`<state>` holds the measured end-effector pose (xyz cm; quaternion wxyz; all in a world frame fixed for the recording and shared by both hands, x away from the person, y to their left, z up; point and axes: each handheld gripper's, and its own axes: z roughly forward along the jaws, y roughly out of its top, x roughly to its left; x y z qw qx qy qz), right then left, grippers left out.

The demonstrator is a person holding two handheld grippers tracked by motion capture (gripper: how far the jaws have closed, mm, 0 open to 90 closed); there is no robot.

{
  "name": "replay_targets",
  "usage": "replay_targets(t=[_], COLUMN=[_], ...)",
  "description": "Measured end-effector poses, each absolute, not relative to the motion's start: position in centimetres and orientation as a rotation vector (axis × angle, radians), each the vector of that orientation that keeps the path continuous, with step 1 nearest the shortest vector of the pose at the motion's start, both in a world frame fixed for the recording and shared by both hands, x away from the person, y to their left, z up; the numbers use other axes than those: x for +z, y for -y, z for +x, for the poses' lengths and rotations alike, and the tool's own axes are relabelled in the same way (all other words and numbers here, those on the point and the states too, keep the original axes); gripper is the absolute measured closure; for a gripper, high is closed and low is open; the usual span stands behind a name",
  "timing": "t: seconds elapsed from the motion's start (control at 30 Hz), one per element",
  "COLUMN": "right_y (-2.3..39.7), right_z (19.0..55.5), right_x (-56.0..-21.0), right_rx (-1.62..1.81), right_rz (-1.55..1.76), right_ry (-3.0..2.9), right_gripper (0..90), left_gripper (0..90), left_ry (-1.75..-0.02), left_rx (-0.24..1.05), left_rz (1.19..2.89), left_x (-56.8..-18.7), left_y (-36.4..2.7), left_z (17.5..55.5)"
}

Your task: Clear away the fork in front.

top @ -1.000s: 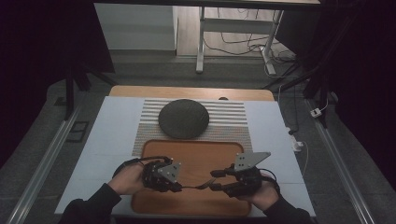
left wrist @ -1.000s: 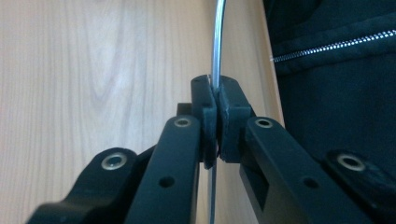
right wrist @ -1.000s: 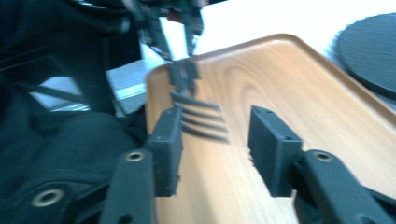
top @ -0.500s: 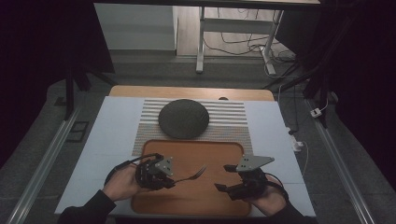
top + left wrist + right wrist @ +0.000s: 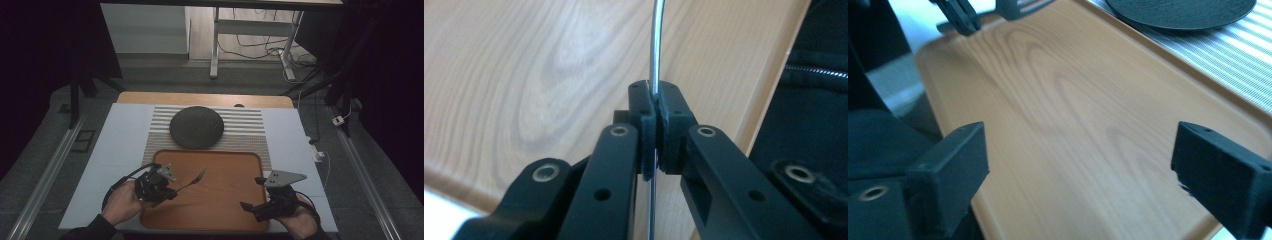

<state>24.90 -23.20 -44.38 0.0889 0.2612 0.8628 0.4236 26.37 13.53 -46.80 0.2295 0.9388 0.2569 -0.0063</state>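
Over the wooden tray (image 5: 220,200), the right gripper (image 5: 253,201) has just been opening: its jaws stand wide apart with nothing between them. The left gripper (image 5: 174,189) is clamped tight on the fork (image 5: 192,181), whose handle (image 5: 655,45) runs between its pads above the tray's left half.

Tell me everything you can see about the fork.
The fork is slim, shiny metal, silver-grey in look. The left gripper is shut on its handle; in the left gripper view the thin handle runs straight up between the two pressed pads. The tined head points up and to the right in the high view, over the wooden tray, and seems lifted rather than lying flat. Nothing else touches it; the right gripper stands open, apart, at the tray's right side.
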Motion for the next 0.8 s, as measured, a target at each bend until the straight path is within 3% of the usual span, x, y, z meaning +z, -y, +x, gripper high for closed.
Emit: replay_targets(t=[0.33, 0.8], right_y=[25.3, 27.1], right_z=[24.0, 23.1], right_x=[-44.4, -44.6], right_rx=[1.254, 1.173], right_rz=[0.884, 0.972], right_ry=[-2.461, -2.418], right_gripper=[0.0, 0.0], left_gripper=[86.3, 86.2], left_ry=[-0.898, -1.211], left_rx=[-0.037, -0.083], left_rz=[2.531, 2.485], left_x=[-47.4, -49.0], left_y=[-14.4, -15.2], left_z=[25.7, 26.4])
